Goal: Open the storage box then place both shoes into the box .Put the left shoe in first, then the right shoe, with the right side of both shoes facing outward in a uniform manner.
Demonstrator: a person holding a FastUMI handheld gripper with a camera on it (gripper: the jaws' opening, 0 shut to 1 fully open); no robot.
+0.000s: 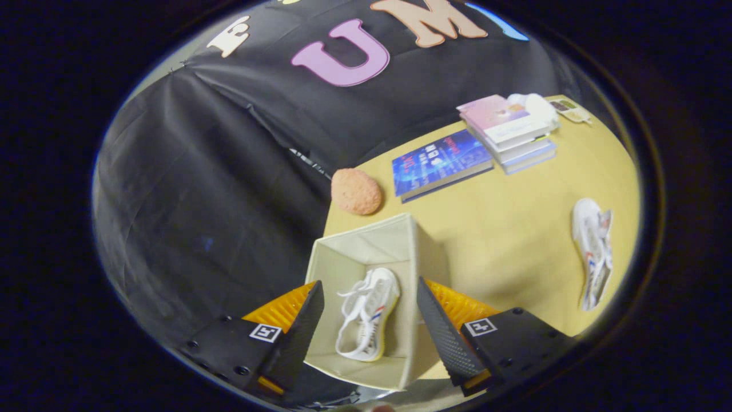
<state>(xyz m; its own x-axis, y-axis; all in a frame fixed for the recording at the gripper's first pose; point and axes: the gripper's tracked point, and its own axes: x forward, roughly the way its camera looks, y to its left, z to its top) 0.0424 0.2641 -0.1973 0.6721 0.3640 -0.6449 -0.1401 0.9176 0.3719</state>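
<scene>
Overhead now, looking down along the black two-finger gripper (370,297) with orange ribbed backing. Spread wide, fingers (300,332) released and gripping nothing, each one hanging above an opposite side of the open beige fabric storage box (349,257). Seen between the fingers, inside the box: one white lace-up sneaker with a red and blue side stripe (366,315), lying on its side on the box floor, laces loose, sole toward the wall nearer the right-hand finger. Not touched by either finger. Box lid not discernible; top fully open, standing at the corner of the yellow tabletop (514,240) closest to the black cloth wall.

Just beyond the box, near the table edge: a round, rough-textured orange-pink ball (355,191), apart from the box. Further right and beyond that, a blue hardcover book with pale lettering (440,163) lying flat. Next to it, touching or nearly so, a short stack of books topped by a pink-and-white cover (506,131), with a soft white object (537,106) behind the stack, too blurred to identify. A small flat card (572,110) near the far table corner.

Well to the right of the box, out on bare tabletop: the second white sneaker with matching red and blue markings (593,252), lying on its side, well apart from box and gripper.
</scene>
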